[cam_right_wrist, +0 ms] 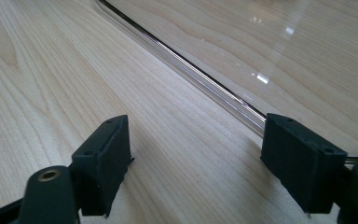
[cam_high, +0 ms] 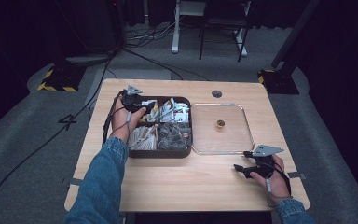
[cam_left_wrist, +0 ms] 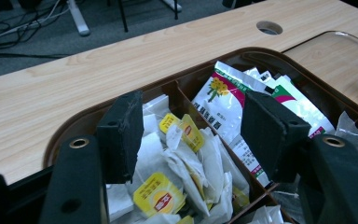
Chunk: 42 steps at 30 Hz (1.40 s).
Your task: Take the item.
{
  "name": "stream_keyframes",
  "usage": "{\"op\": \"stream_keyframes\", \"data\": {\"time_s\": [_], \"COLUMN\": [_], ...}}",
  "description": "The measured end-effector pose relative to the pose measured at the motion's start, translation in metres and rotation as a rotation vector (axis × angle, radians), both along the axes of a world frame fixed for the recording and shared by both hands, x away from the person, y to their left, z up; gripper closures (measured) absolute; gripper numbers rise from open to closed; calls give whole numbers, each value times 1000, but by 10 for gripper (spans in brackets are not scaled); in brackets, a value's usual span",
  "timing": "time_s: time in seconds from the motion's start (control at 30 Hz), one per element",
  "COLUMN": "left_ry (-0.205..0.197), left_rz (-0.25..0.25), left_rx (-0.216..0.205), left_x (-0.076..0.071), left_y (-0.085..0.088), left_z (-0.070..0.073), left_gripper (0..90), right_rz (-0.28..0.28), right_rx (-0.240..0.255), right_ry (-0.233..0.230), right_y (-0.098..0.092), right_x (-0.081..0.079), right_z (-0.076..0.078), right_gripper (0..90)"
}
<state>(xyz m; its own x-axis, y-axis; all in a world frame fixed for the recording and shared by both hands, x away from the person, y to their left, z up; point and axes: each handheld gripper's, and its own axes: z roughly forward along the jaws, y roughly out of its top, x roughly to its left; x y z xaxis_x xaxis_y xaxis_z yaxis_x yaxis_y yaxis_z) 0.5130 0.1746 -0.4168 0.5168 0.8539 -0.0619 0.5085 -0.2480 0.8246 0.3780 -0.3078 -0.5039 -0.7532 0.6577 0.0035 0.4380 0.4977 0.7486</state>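
Note:
A dark brown divided box (cam_high: 189, 122) sits left of centre on the table, holding packets in its compartments. My left gripper (cam_high: 142, 108) hovers open over its far left compartment. In the left gripper view that gripper (cam_left_wrist: 193, 135) frames white tea bags with yellow tags (cam_left_wrist: 182, 154), with nothing gripped. Green, white and red sachets (cam_left_wrist: 223, 100) lie in the neighbouring compartment. A clear tray (cam_high: 247, 140) stands right of the box with a small brass-coloured object (cam_high: 220, 125) in it. My right gripper (cam_high: 242, 161) rests open on the bare wood near the tray's front right corner (cam_right_wrist: 205, 79).
The wooden table (cam_high: 177, 184) has bare room along its front and left side. A round cable hole (cam_high: 216, 94) sits at the far edge. Cables trail over the grey floor beyond, near a desk's white legs (cam_high: 175, 28) and black-yellow stand feet (cam_high: 58, 79).

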Motion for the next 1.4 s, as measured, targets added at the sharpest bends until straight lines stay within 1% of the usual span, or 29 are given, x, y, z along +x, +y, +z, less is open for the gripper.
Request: {"op": "stream_keyframes", "data": {"time_s": [0.03, 0.1, 0.13, 0.23, 0.33, 0.4, 0.5, 0.53, 0.6, 0.63, 0.77, 0.87, 0.9, 1.03, 1.1, 1.13, 1.17, 1.2, 1.23, 1.27, 1.33, 1.37, 1.4], "left_ry": [3, 12, 26, 47, 38, 34, 35, 38, 53, 54, 60, 72, 77, 94, 100, 110, 113, 111, 117, 120, 125, 123, 117], "left_rz": [-6, -24, -35, -48, -63, -76, -86, -90, -95, -93, -107, -118, -118, -109, -108, -103, -102, -100, -93, -86, -71, -61, -58], "left_rx": [11, 17, 20, 53, 74, 98, 110, 103, 68, 58, 75, 78, 81, 115, 156, 174, 203, 221, 238, 242, 224, 213, 213], "left_x": [1, 4, 5, 9, 12, 14, 16, 17, 18, 19, 20, 23, 24, 30, 32, 32, 33, 34, 35, 36, 38, 38, 38], "left_y": [-3, -9, -12, -19, -29, -36, -46, -48, -52, -55, -66, -73, -76, -84, -89, -92, -94, -96, -96, -96, -95, -94, -93], "left_z": [-1, -3, -5, -9, -9, -8, -9, -10, -11, -13, -18, -22, -23, -28, -31, -32, -32, -33, -33, -34, -34, -34, -33], "left_gripper": [393, 400, 406, 406, 403, 399, 395, 396, 400, 400, 399, 404, 406, 422, 444, 481, 507, 528, 545, 566, 568, 572, 578], "right_rz": [0, 1, 1, 0, 0, 0, 2, 2, 2, 2, 3, 3, 3, 3, 3, 3, 3, 3, 4, 4, 4, 4, 4], "right_rx": [0, -1, -1, -1, 1, 0, -1, -1, -1, -1, -1, -2, -2, -2, -2, -2, -2, -2, -2, -2, -2, -2, -2], "right_ry": [0, -1, -1, -2, -2, -3, -3, -3, -3, -3, -4, -4, -4, -4, -4, -4, -4, -4, -4, -4, -4, -4, -4], "right_y": [0, 0, 0, 0, 0, 0, 0, 0, 0, 0, 0, 0, 0, 0, 0, 0, 0, 0, 0, 0, 0, 0, 0], "right_x": [0, 1, 1, 1, 2, 2, 2, 2, 2, 2, 2, 2, 2, 2, 2, 2, 2, 2, 2, 2, 2, 2, 2], "right_z": [0, 0, 0, 0, 0, 0, 0, 0, 0, 0, 0, 0, 0, 0, 0, 0, 0, 0, 0, 0, 0, 0, 0], "right_gripper": [243, 244, 245, 249, 250, 251, 251, 251, 251, 251, 251, 251, 251, 251, 251, 251, 251, 251, 251, 250, 251, 251, 251]}}
